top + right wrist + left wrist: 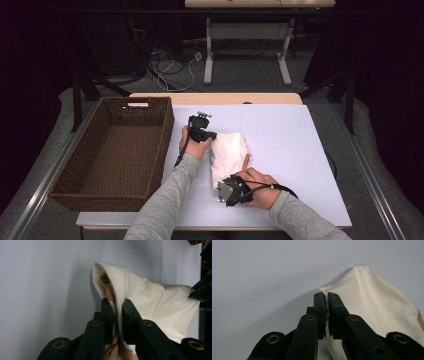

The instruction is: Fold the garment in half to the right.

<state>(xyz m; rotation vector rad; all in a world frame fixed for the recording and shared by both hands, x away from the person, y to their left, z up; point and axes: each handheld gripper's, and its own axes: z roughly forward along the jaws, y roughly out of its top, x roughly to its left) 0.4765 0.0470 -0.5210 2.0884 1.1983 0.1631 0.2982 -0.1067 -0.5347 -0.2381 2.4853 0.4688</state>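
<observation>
The left gripper [327, 296] has its jaws pressed together on one edge of the cream cloth [228, 152], which rises past the fingertips into a soft rounded peak in the left gripper view. The right gripper [117, 301] is clamped on the opposite, nearer edge; between its fingers [108, 312] the fabric folds double, showing a tan, fuzzier inner layer against the smooth pale outer weave. The cloth sags between the two grips, a loose rumpled rectangle over the matte lavender table [295, 145]. To the right of both sets of fingers the tabletop lies flat and open to its edge. Just left of the left gripper stands a dark brown woven basket [75, 165], rectangular, high-walled, its near rim close to the hand [194, 146].
</observation>
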